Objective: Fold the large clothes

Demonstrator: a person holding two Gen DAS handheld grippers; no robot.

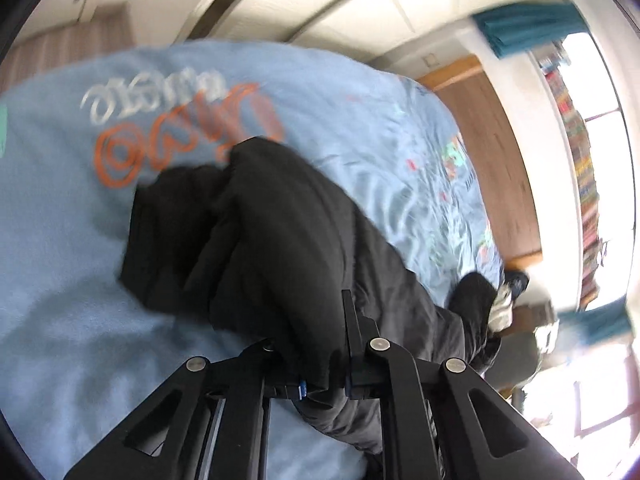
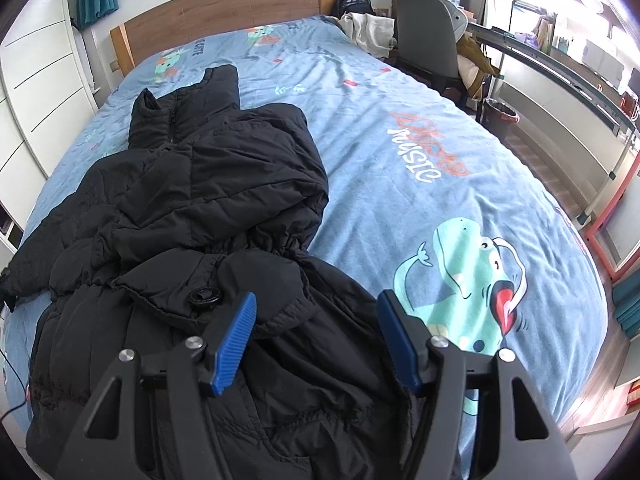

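A large black padded jacket (image 2: 192, 208) lies spread on the bed, collar toward the headboard, one side folded over the body. My right gripper (image 2: 316, 312) is open, its blue pads either side of the jacket's lower part, just above the fabric near a round black button (image 2: 205, 295). In the left wrist view the same jacket (image 1: 256, 240) is bunched and lifted. My left gripper (image 1: 320, 344) is shut on a fold of it; the cloth hides the fingertips. That view is tilted and blurred.
The bed has a light blue dinosaur-print sheet (image 2: 440, 128) and a wooden headboard (image 2: 224, 8). White wardrobes (image 2: 36, 92) stand at the left. A grey chair (image 2: 428, 36) with clothes, a bin (image 2: 500, 114) and a desk stand at the right.
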